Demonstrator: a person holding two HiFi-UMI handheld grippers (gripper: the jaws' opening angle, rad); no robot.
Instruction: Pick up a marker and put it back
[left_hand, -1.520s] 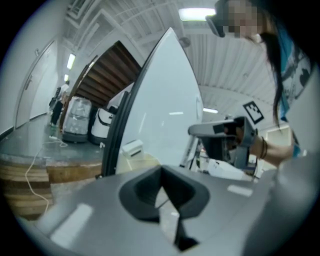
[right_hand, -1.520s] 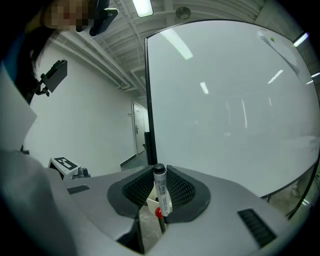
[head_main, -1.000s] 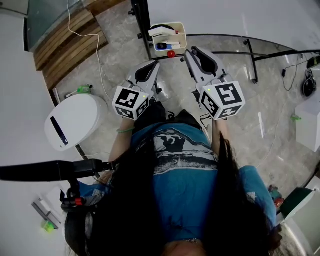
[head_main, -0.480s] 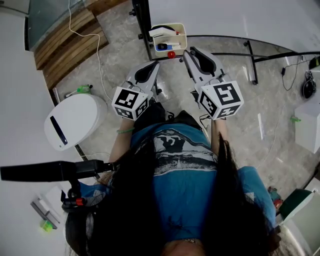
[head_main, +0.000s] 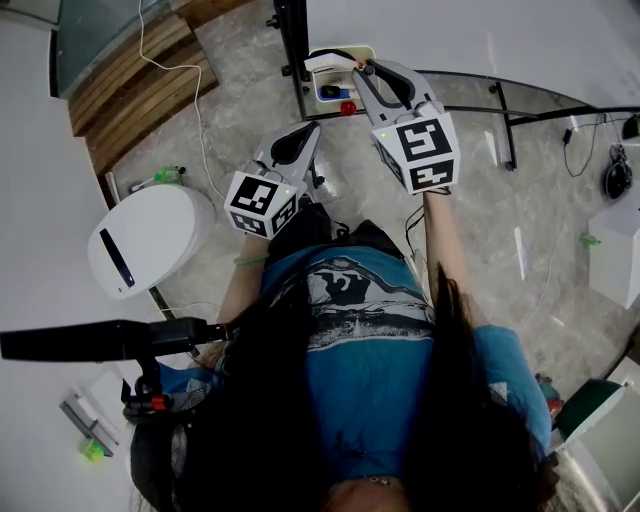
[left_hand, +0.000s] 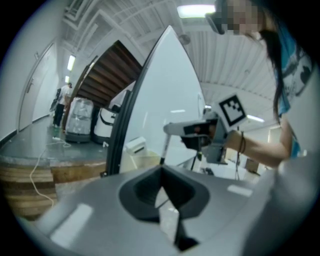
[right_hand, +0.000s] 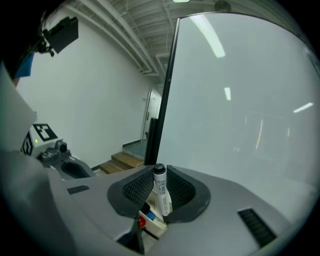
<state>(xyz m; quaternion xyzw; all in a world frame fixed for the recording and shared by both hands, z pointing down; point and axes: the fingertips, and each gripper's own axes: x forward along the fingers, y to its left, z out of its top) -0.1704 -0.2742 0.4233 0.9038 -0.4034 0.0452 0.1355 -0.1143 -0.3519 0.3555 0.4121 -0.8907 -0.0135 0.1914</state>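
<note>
My right gripper (head_main: 358, 68) is shut on a white marker (right_hand: 160, 192) with a black cap, which stands upright between the mesh pads. The gripper hangs over the cream tray (head_main: 314, 88) at the foot of the whiteboard (right_hand: 240, 100). A white eraser (head_main: 328, 62), a blue marker (head_main: 328, 93) and a red cap (head_main: 347, 107) lie in the tray. In the left gripper view the held marker (left_hand: 163, 149) hangs tip-down from the right gripper (left_hand: 172, 129). My left gripper (head_main: 308, 130) stays lower and to the left, its jaws together with nothing between them.
A white rounded unit (head_main: 150, 240) stands on the floor at the left, next to wooden steps (head_main: 130, 80) with a loose cable. The whiteboard stand's black legs (head_main: 500, 110) run along the floor. A black boom (head_main: 100, 340) crosses at lower left.
My right gripper has moved forward and left with the marker, from beside the tray to over it. The left gripper has stayed put.
</note>
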